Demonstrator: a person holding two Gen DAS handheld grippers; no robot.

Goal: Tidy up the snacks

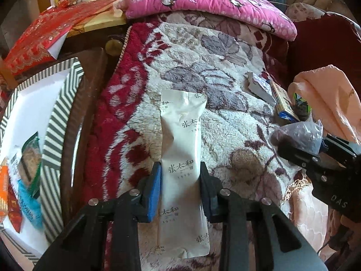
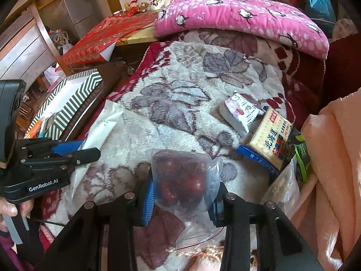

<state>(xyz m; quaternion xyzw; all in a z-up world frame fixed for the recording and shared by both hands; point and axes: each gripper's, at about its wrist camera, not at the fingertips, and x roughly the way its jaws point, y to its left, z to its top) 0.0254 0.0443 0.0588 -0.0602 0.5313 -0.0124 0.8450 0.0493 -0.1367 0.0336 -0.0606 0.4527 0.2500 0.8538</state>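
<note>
Striped grey-and-white cardboard box (image 1: 56, 122) sits left of the bed, a few packets already inside. Long white paper-look snack pouch (image 1: 181, 158) – light, floppy, crushable – is clamped mid-length in the left claw (image 1: 180, 189) above the fleece floral blanket (image 1: 225, 117); ends will likely droop. Clear plastic bag of dark red fruit (image 2: 183, 180) – soft, slippery film – is pinched by the right claw (image 2: 182, 201); grip the bulk, not loose film.

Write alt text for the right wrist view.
The right tool grips a clear bag of dark red fruit over a floral blanket. At left, the left tool holds a long white packet; a cracker pack lies right, a striped box far left.
</note>
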